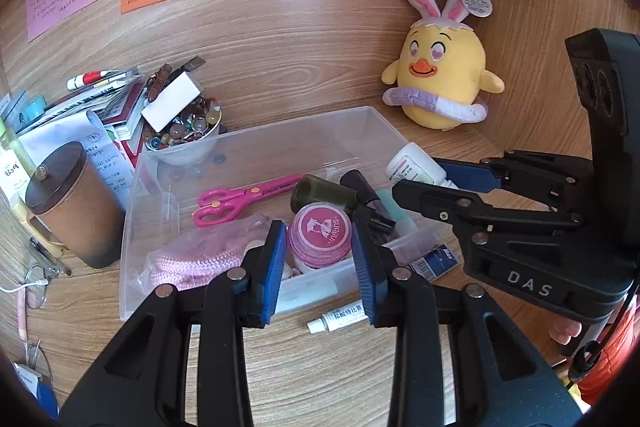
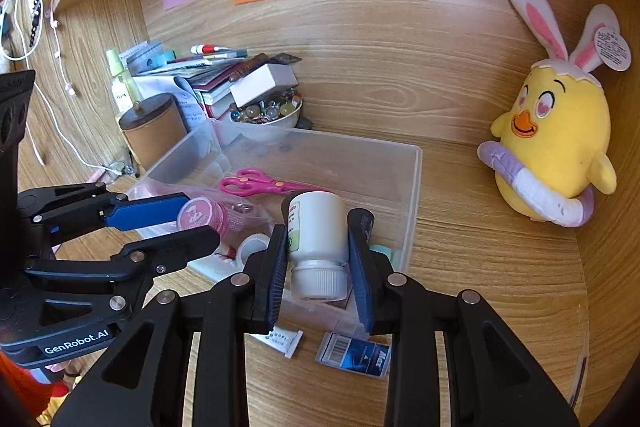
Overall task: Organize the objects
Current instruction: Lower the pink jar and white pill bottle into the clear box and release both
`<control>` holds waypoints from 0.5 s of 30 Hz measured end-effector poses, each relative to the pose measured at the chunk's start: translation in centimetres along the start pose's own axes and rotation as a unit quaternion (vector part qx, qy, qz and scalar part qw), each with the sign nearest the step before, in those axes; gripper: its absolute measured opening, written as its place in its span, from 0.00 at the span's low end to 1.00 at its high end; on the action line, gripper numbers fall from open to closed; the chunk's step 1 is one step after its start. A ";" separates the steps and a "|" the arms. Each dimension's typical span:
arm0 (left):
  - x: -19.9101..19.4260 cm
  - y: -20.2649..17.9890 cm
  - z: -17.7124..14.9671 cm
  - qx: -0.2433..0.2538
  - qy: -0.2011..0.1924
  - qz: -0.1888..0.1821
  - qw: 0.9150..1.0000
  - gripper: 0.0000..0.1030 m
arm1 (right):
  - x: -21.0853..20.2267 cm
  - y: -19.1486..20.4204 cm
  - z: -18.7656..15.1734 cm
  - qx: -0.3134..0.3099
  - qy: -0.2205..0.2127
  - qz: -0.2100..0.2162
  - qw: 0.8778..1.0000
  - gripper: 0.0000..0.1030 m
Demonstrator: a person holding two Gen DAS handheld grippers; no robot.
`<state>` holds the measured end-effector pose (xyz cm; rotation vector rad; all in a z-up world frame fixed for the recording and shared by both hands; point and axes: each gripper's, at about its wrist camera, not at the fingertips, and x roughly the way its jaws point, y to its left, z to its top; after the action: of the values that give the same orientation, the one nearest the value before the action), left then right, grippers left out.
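Partway through, by my read. The clear bin (image 2: 414,187) already holds the pink scissors (image 1: 244,197), a pink knit bundle in plastic (image 1: 192,259), a dark green tube (image 1: 324,193) and a few other small tubes. Still loose on the bench (image 2: 480,287) in front of the bin: a small white ointment tube (image 1: 340,319), a blue barcoded packet (image 2: 354,353) and a white sachet (image 2: 282,341). So at least three pickups are left, plus whatever you're carrying now.

Your right hand-held gripper (image 2: 320,255) is pinching the white pill bottle (image 2: 318,227), pads on either side of the body. The bottle sits over the near right corner of the bin, tipped over: long axis runs roughly along the gripper fingers, ribbed cap toward the camera, base pointing away into the bin. Label faces left.

Your left hand-held gripper (image 1: 320,259) brackets the pink round jar (image 1: 320,239) at the near wall of the bin. In the right wrist view the blue pad touches the jar's side, so it looks pinched, but I can't tell for sure whether both pads are seated. The jar lies on its side, lid face toward the left wrist camera, short axis along the fingers.

The yellow chick plush (image 2: 556,147) stands upright well right of the bin, untouched.
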<state>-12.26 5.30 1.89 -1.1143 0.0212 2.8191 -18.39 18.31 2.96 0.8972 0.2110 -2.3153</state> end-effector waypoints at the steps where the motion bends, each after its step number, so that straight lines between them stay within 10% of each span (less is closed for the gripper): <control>1: 0.2 0.1 0.1 -0.002 0.002 0.000 1.000 0.32 | 0.5 -0.1 0.1 0.001 0.005 -0.001 1.000 0.26; 15: 1.7 0.9 0.2 -0.018 0.023 -0.015 0.999 0.32 | 3.2 -0.1 -0.3 -0.006 0.046 -0.001 0.999 0.26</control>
<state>-13.77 4.57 0.86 -1.1775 -0.0426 2.7782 -20.08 16.86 0.68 0.9985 0.2635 -2.2746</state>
